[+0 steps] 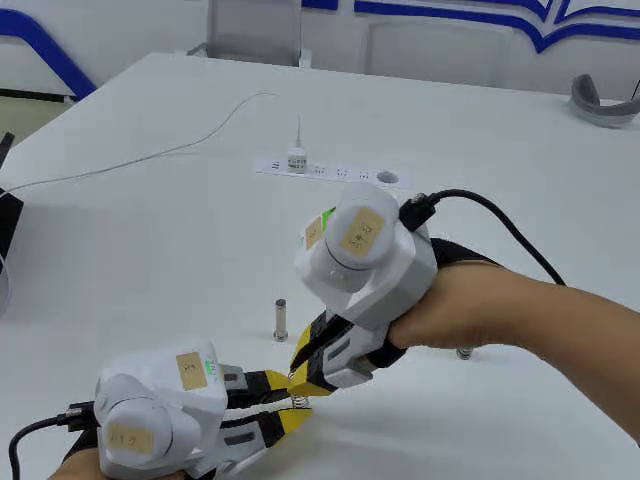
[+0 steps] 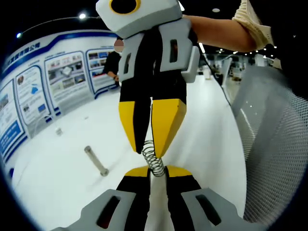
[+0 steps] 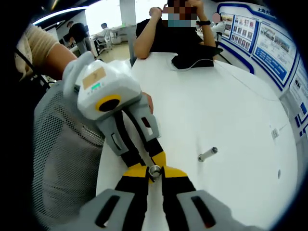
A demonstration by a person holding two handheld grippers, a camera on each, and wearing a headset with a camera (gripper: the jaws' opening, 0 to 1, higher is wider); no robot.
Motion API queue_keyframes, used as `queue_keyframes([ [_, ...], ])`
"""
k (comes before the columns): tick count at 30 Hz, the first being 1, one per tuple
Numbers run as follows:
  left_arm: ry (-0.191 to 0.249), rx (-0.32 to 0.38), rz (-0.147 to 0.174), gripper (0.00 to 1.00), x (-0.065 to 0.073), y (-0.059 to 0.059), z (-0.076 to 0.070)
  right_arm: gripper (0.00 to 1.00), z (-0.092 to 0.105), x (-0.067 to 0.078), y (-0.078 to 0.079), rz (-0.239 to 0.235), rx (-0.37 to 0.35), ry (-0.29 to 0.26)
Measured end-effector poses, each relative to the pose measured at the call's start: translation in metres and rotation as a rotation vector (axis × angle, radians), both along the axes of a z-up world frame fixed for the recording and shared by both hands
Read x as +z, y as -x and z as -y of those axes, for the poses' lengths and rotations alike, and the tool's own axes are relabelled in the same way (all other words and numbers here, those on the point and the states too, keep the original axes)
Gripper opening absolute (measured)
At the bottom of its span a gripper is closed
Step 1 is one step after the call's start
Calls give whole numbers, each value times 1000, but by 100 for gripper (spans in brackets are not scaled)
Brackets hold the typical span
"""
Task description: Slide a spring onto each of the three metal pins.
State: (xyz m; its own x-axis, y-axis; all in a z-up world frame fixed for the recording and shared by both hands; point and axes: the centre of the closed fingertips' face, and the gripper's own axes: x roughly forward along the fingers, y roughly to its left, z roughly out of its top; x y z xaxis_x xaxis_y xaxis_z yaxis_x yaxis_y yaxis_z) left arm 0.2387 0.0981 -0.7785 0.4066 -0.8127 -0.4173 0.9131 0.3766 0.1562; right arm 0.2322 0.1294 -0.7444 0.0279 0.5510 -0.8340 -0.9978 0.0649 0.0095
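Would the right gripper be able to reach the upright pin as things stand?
Probably yes: the pin stands close beside the right gripper with nothing between, though the left gripper also holds the spring and should release first.

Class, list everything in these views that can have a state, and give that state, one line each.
left gripper, jaws shut on one end of the spring
right gripper, jaws shut on the spring's other end
spring, held between both grippers, on no pin
metal pin, upright on the table, bare
power strip, one plug in it
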Motion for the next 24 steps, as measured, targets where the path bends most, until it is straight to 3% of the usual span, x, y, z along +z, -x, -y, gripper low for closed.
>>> queue_keyframes([
  [13, 10, 26, -14, 21, 0, -4, -4, 11, 3, 4, -5, 2, -23, -8],
  [24, 55, 77, -64, 34, 1, -3, -15, 11, 4, 10, -11, 12, -39, -19],
])
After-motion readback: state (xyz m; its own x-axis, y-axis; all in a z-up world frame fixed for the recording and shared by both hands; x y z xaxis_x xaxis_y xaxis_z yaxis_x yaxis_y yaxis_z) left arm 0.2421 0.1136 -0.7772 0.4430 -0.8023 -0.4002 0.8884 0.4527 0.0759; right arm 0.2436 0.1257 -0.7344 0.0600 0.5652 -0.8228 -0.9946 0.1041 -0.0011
